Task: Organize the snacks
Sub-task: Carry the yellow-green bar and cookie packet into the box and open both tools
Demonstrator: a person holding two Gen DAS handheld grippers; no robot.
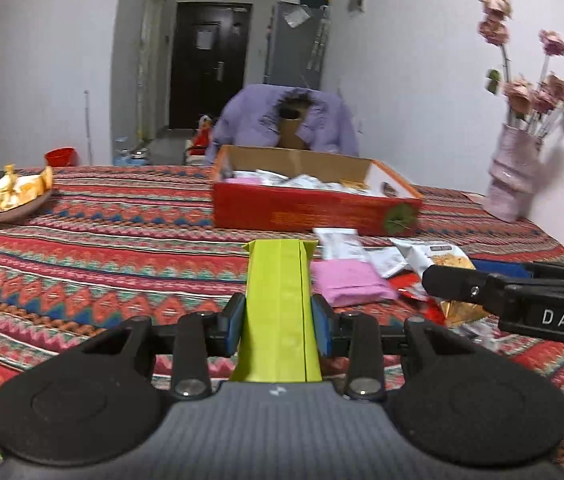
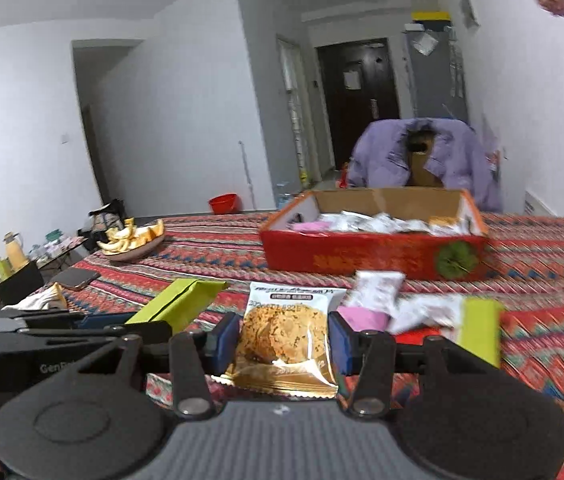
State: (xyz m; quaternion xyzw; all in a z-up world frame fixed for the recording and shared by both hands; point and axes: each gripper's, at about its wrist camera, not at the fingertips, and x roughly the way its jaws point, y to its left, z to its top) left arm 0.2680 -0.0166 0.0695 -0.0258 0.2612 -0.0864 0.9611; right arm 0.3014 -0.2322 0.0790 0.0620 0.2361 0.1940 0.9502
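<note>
Patterned tablecloth (image 1: 101,240), red box (image 1: 302,210) at centre frame.
Green pack (image 1: 277,312) is clamped by left gripper (image 1: 277,326); cookie packet (image 2: 284,332) by right gripper (image 2: 284,342).

Non-task items on and around table

A bowl of peels (image 1: 11,194) and pink vase of flowers (image 1: 516,172) are set on the striped tablecloth (image 1: 101,240); a purple jacket (image 1: 282,120) is draped behind.

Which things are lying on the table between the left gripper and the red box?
In the left wrist view, between the left gripper and the red box lie loose snacks: a pink packet and white packets.
</note>
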